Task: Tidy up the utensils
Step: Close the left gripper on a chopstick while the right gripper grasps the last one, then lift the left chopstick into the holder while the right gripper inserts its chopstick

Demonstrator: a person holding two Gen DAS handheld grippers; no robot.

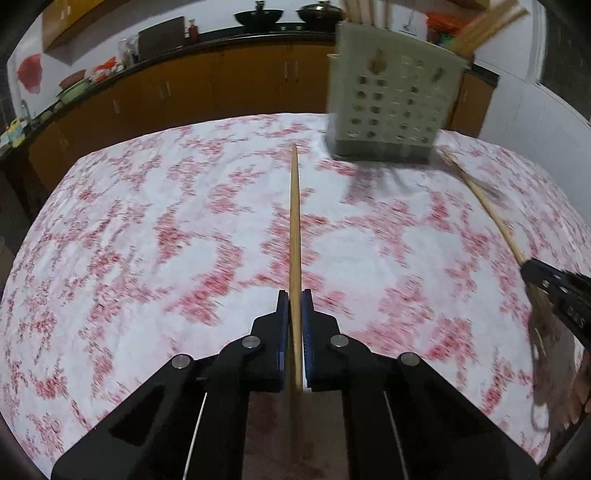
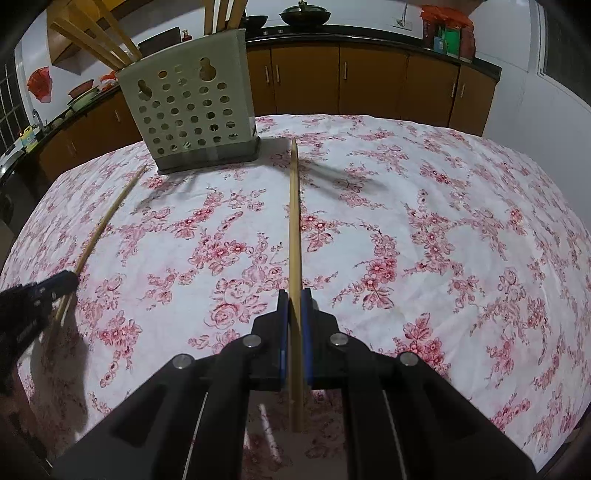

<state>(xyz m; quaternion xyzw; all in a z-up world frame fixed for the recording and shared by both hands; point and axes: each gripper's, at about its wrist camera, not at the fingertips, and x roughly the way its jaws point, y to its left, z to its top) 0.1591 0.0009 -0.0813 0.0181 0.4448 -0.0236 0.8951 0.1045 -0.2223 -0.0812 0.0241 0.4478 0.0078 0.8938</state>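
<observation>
My left gripper point(image 1: 294, 297) is shut on a wooden chopstick point(image 1: 294, 221) that points forward over the table. My right gripper point(image 2: 294, 297) is shut on another wooden chopstick point(image 2: 294, 221), also pointing forward. A pale green perforated utensil holder point(image 1: 391, 107) stands at the far side of the table with several chopsticks point(image 1: 487, 27) standing in it; it also shows in the right wrist view point(image 2: 192, 107). The right gripper point(image 1: 554, 288) and its chopstick point(image 1: 487, 210) appear at the right edge of the left wrist view. The left gripper point(image 2: 40, 295) and its chopstick point(image 2: 107, 218) appear at the left edge of the right wrist view.
The table carries a white cloth with red flowers point(image 2: 406, 240). Behind it runs a dark counter point(image 2: 369, 31) over brown cabinets point(image 2: 369, 81), with woks, jars and bowls on top. The left wrist view is blurred.
</observation>
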